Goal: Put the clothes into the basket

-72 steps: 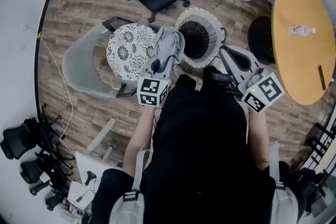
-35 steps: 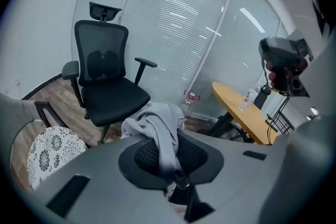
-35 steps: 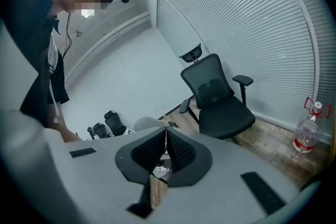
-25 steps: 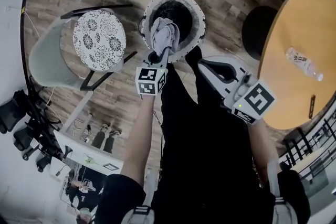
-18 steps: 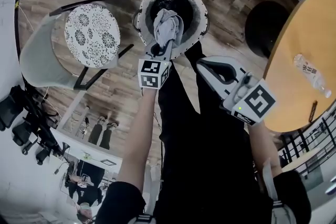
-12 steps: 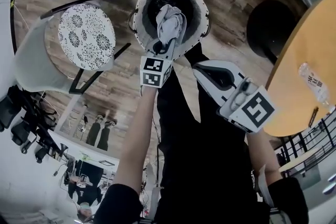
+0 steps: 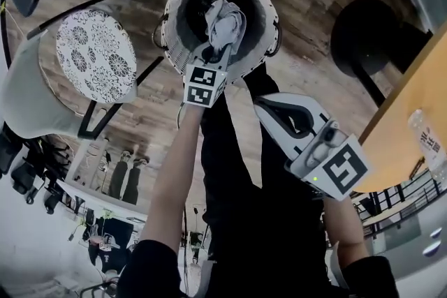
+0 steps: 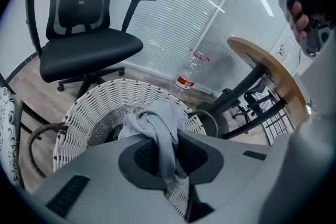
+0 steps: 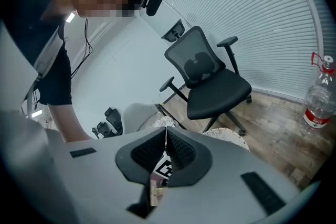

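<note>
Grey crumpled cloth garment (image 7: 223, 23) hangs from the left gripper (image 7: 211, 52), whose jaws are nearly together and pinched on a fold of it. The garment is over the mouth of the round white wicker basket (image 7: 174, 45), toward the rim nearest the person; contact with the basket's bottom cannot be told. The basket stands on the wood-plank floor (image 7: 307, 3), near a black mesh office chair (image 8: 89, 52). Right gripper (image 7: 265, 107): jaws closed pad to pad, nothing held, apart from the basket's rim.
</note>
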Demonstrator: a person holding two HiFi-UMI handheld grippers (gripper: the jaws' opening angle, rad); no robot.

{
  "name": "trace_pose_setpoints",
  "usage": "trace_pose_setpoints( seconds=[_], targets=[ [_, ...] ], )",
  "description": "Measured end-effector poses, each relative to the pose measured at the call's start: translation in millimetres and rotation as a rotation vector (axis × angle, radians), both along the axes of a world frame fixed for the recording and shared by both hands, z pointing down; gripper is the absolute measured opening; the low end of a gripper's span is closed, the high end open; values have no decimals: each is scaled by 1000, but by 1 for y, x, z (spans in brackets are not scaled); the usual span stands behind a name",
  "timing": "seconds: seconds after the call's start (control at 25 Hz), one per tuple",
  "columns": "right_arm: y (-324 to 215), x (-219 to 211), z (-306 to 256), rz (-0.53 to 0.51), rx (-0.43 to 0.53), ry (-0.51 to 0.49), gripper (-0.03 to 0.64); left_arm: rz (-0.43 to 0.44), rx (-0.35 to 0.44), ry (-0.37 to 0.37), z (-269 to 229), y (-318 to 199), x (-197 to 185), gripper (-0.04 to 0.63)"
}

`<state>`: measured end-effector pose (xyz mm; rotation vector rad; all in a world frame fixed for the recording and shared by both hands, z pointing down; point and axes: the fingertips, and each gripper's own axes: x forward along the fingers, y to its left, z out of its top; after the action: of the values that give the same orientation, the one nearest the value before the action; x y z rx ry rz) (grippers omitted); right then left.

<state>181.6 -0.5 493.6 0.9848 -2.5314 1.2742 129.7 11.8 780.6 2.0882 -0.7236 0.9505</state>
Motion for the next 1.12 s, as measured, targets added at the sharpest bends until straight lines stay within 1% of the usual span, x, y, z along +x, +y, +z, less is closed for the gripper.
trace_pose_setpoints(
  seconds=[0.24, 0.36, 0.56, 0.68, 1.0, 1.12],
  targets=[
    [2, 15, 35, 21, -38, 20, 17, 40, -9, -20, 52, 0, 11, 64],
    [5, 16, 46, 25, -49, 16, 17, 46, -34, -34, 74, 4, 15, 64],
    [12, 14, 61, 20, -79, 2, 17, 31, -53, -42, 112, 6, 18, 64],
    [20, 17, 79, 0, -108, 19, 17, 0, -63, -43, 136, 6, 20, 64],
    [34, 29, 124, -4, -169, 45, 17, -53, -133, -45, 194, 12, 26, 66],
    [40, 30, 135, -12, -187, 50, 17, -57, -156, -53, 212, 13, 29, 67]
  ],
)
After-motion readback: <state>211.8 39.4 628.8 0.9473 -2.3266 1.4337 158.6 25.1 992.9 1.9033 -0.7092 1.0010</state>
